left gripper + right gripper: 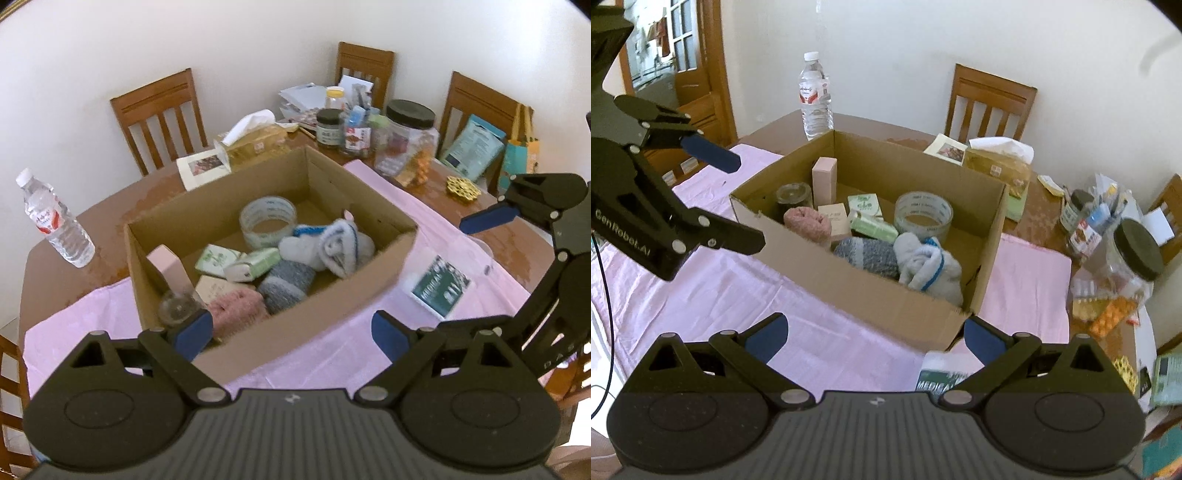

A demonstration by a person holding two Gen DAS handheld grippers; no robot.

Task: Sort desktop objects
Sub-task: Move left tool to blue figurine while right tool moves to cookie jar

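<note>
An open cardboard box (314, 314) (857, 284) stands on a pink cloth (92, 317) (738, 280). Inside lie a clear tape roll (267, 221) (923, 216), white, grey and pink socks (325, 247) (931, 269), green tissue packs (255, 264), a pink carton (824, 177) and a glass jar (177, 308). A green medical-mask packet (439, 284) (938, 380) lies on the cloth beside the box. My left gripper (291, 334) (750, 201) is open and empty over the box's near left corner. My right gripper (875, 339) (454, 280) is open and empty above the cloth and the packet.
A water bottle (55, 218) (814, 96) stands on the wooden table (110, 206) left of the box. Behind the box are a tissue box (255, 140), jars (406, 140) (1130, 258), papers and snack bags. Wooden chairs (162, 118) line the far wall.
</note>
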